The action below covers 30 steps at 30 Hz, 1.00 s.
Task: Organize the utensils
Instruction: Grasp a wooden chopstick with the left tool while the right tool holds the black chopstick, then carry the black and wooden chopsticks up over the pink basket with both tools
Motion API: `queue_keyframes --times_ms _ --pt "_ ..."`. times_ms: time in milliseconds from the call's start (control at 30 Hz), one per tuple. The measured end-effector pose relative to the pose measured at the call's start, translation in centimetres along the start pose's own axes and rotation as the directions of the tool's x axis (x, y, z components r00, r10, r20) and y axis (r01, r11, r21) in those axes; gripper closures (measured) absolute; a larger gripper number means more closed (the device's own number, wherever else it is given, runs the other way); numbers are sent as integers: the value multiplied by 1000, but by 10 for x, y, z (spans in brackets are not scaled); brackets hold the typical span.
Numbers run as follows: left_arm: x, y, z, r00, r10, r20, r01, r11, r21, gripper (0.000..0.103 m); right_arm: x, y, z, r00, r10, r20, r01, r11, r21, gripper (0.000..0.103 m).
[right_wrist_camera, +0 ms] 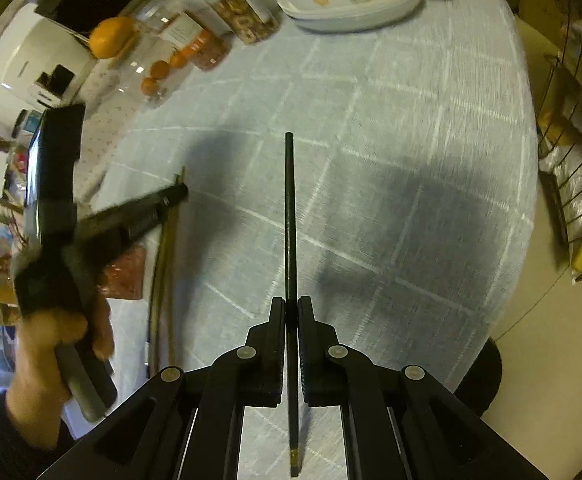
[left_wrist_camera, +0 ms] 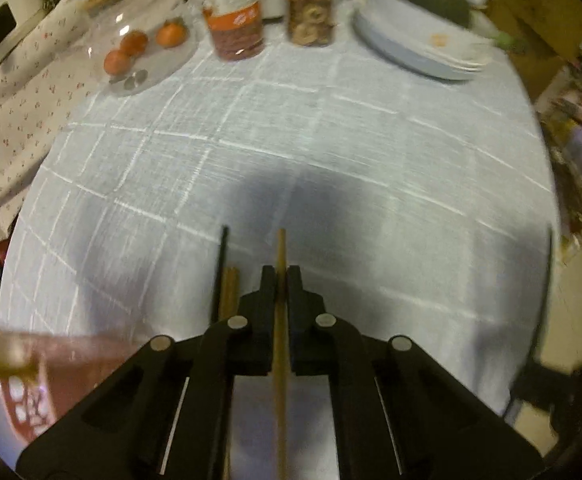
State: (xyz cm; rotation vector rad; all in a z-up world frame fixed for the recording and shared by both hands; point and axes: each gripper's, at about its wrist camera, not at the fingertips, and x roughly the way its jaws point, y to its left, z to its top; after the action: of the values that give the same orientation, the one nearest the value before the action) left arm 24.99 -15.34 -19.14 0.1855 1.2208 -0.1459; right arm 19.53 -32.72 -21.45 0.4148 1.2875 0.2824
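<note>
- Left claw (left_wrist_camera: 281,280): jaws drawn in on a wooden chopstick (left_wrist_camera: 280,256), which runs forward between the fingers and projects a short way past the tips.
- Right claw (right_wrist_camera: 291,308): jaws drawn in on a black chopstick (right_wrist_camera: 289,208), which extends well ahead of the tips and also trails back under the claw body.
- Just left of the left claw, further sticks (left_wrist_camera: 227,284), one dark and the others wooden, lie roughly parallel to the held one. Whether they rest on the bench (left_wrist_camera: 331,140) or in a holder cannot be told.
- In the right wrist view, the left claw is well to the left, over those same sticks.
- Step in hand (judgement): sorting, with one chopstick gripped per claw, both carried above the bench.
- Next move (judgement): each chopstick should join its matching kind. This calls for alignment parallel to the group, a low approach, and release only once the stick is supported.
- Ahead of both claws the cloth is bare; jars and plates stand well apart at the far edge.
</note>
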Motion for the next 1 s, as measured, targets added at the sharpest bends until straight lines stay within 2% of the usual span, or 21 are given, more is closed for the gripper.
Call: queue_keyframes --times_ms 200,367,567,700,767,867,900,1000 --pt "-76 -8 -44 989 -86 124 74 993 94 97 -26 13 -15 997 -2 82 5 999 -43 97" --pt "-140 6 -80 953 -161 257 132 983 124 97 -55 33 -35 982 5 190 22 990 -138 97" --pt "-183 41 -103 907 -228 353 202 973 110 97 -75 52 -53 963 -13 268 71 976 -205 97" --pt "-207 60 -119 868 -269 418 246 963 109 97 -82 68 -55 951 -54 305 133 960 -245 97" --pt "-219 71 -129 833 -281 476 269 958 97 97 -87 76 -56 944 -65 323 155 953 -260 97" --pt "-230 87 -134 805 -307 507 323 945 58 97 -96 88 -57 933 -58 354 164 946 -278 97" --pt "-235 91 -135 791 -312 527 335 941 55 97 -98 91 -57 931 -54 362 164 945 -282 97" --pt "-254 105 -137 751 -282 597 318 947 48 97 -103 106 -58 926 -40 375 162 940 -301 97"
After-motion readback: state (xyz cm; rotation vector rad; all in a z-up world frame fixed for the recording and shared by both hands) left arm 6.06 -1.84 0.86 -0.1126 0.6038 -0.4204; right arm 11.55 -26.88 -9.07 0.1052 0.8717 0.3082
